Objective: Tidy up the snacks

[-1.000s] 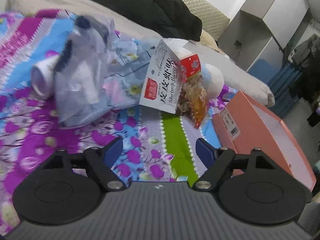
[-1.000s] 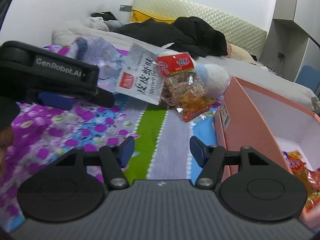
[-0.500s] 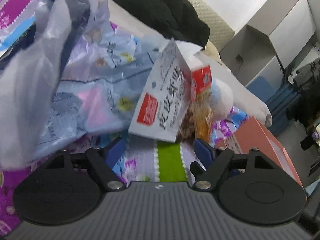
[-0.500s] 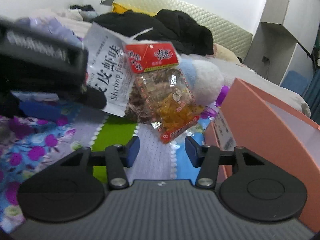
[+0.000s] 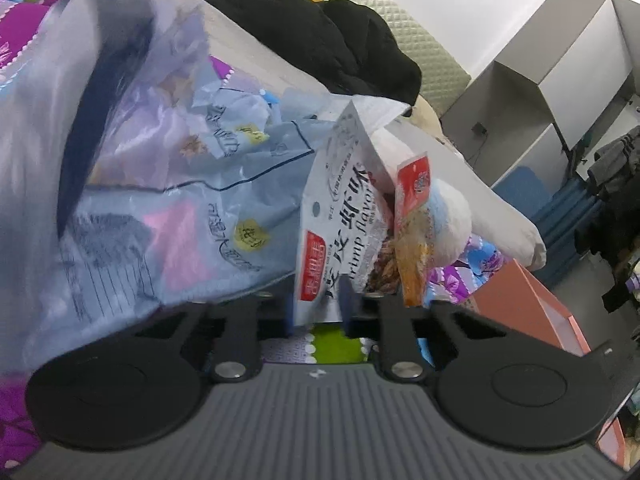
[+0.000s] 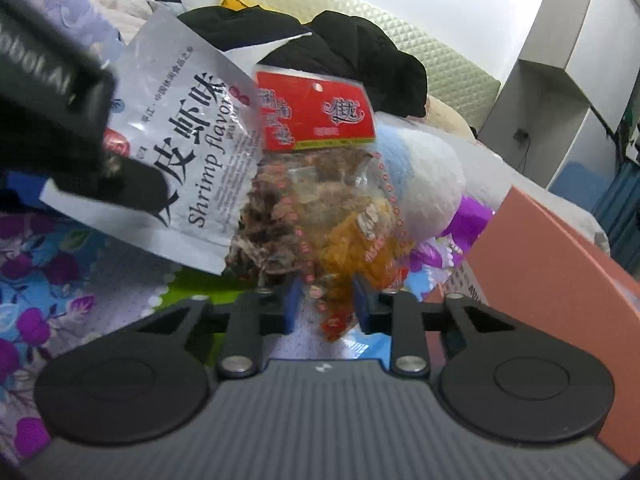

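A white shrimp-flavour packet (image 5: 340, 232) leans against a translucent plastic bag (image 5: 160, 184). My left gripper (image 5: 318, 312) has its jaws closing, and the blue pads pinch the packet's bottom edge. Beside it stands a clear packet with a red header (image 6: 320, 208), full of brown and orange snacks. My right gripper (image 6: 326, 306) is closing its jaws too, and its pads touch both sides of this packet's lower corner. In the right wrist view the shrimp packet (image 6: 188, 160) shows partly behind the left gripper's black body (image 6: 60, 120).
A salmon-pink open box (image 6: 540, 260) stands to the right on the floral bedspread (image 6: 40, 264). A white and blue plush ball (image 6: 424, 176) lies behind the packets. Black clothing (image 5: 320, 40) is heaped near the quilted headboard. Grey cabinets stand at the far right.
Both grippers moved forward to the packets. The left jaws went from wide to pinching the shrimp packet's bottom edge. The right jaws narrowed around the red-header packet's lower corner.
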{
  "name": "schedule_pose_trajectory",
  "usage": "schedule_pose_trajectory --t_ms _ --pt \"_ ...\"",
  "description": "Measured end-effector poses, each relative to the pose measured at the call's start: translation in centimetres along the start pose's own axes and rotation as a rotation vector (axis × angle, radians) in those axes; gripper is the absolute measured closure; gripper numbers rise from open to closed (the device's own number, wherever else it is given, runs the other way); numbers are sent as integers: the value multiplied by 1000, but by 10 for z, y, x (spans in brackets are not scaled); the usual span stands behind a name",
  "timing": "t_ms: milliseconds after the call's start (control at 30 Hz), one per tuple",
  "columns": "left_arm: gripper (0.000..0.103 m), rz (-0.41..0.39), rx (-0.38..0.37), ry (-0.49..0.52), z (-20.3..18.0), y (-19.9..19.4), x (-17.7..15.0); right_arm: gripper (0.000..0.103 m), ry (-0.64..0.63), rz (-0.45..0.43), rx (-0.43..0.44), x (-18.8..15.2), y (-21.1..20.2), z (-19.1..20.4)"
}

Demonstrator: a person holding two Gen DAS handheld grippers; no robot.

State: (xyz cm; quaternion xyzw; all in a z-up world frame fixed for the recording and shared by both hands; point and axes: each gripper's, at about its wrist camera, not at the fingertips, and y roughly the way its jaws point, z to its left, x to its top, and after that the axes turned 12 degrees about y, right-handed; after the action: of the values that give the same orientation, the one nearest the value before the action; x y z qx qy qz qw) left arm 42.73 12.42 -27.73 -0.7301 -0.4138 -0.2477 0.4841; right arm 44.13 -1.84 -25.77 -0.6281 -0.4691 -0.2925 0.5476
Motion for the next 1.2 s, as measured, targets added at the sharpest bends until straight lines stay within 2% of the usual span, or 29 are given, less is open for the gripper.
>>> schedule_pose_trajectory --t_ms 33,67,133,433,700,833,933,967,1033,1067,1100,1200 --pt "93 -2 -4 0 -1 -2 0 91 6 5 2 1 -2 -1" --pt "96 -5 -13 -2 -3 -4 -1 96 12 8 -2 2 -4 -1" --pt "97 -11 -28 0 -7 -12 -2 99 14 -2 -8 4 -14 -3" --pt "101 -29 -40 -27 -20 -62 -11 100 37 0 7 4 -58 -16" --pt "103 -32 -50 -31 -29 -108 -33 100 53 12 36 -9 -105 -27" --pt "103 -14 -68 -26 -28 -113 -40 100 43 31 46 -22 -123 -29" --pt "102 -4 -50 -3 -25 -108 -38 100 69 45 62 -27 -137 -34" --pt "100 6 -36 6 -24 -104 -37 100 80 50 64 -29 -141 -35" --pt "82 56 7 8 -21 -91 -32 100 102 58 68 -30 -145 -39" --pt "61 80 16 13 -19 -84 -31 100 108 60 69 -31 -146 -41" --pt "46 83 24 18 -17 -79 -31 100 116 63 70 -32 -147 -42" --pt "44 84 55 15 -9 -64 -32 100 159 86 91 -32 -148 -47"
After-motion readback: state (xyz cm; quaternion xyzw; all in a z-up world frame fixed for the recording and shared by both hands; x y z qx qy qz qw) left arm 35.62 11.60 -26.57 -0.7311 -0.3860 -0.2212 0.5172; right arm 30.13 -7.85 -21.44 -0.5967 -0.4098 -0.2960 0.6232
